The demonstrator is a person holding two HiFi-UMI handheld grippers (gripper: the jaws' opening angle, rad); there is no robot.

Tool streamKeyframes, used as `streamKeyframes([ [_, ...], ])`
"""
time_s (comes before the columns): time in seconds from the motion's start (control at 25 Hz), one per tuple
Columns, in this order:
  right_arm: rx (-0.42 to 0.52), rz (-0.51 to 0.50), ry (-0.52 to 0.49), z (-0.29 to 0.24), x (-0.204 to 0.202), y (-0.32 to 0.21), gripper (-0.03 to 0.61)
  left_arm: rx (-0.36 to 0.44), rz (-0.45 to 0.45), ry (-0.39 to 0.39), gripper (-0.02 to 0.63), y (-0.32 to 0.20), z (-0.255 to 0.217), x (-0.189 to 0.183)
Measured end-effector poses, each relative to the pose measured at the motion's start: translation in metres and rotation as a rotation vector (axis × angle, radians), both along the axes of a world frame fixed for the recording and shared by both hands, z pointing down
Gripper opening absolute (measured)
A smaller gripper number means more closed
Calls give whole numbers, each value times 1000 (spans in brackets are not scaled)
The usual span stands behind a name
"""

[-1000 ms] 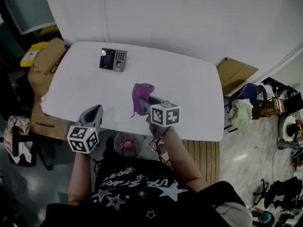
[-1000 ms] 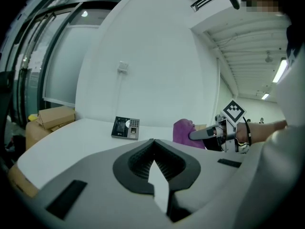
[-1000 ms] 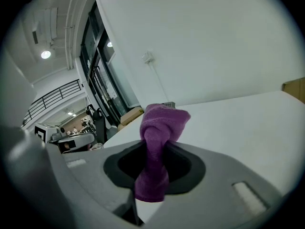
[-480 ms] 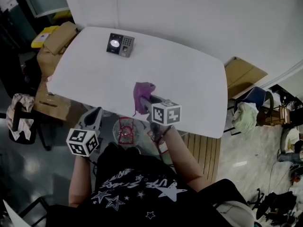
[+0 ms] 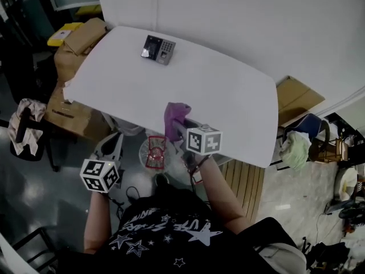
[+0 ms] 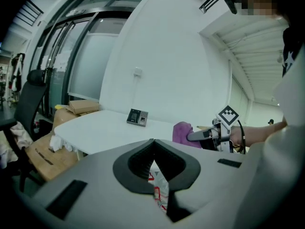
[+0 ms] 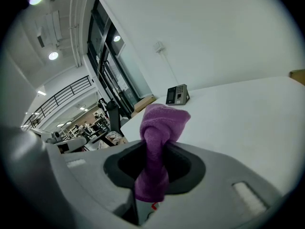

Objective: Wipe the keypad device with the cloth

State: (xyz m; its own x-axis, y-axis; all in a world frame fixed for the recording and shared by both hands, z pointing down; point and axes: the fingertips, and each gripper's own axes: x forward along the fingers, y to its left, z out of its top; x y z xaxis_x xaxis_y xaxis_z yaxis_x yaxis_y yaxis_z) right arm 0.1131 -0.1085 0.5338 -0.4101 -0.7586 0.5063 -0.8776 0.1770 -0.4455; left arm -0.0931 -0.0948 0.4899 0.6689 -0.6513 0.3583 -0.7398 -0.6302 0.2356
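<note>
The grey keypad device (image 5: 158, 49) stands at the far side of the white table (image 5: 228, 96); it also shows small in the left gripper view (image 6: 137, 117) and the right gripper view (image 7: 177, 95). My right gripper (image 5: 178, 124) hovers at the table's near edge, shut on a purple cloth (image 5: 174, 116) that bunches above its jaws (image 7: 159, 137). The cloth and right gripper also appear from the left gripper view (image 6: 183, 133). My left gripper (image 5: 112, 146) is off the table, to its near left, jaws shut with nothing in them.
Cardboard boxes (image 5: 85, 36) are stacked by the table's left end, with more cardboard (image 5: 296, 96) to the right. A wire bin (image 5: 153, 153) sits under the near edge. A chair with clothes (image 5: 23, 127) is at left, and floor clutter at far right.
The view has shifted, so the table and keypad device sit further right and the near edge higher. Both grippers stay close to the body; the cloth remains clamped in the right one.
</note>
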Motion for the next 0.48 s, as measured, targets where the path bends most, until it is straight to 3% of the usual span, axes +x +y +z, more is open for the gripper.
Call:
streamKeyframes([
  [0.48,-7,-32,0,-10,-62,72,100,-24,-39,29,6,87,1,-59],
])
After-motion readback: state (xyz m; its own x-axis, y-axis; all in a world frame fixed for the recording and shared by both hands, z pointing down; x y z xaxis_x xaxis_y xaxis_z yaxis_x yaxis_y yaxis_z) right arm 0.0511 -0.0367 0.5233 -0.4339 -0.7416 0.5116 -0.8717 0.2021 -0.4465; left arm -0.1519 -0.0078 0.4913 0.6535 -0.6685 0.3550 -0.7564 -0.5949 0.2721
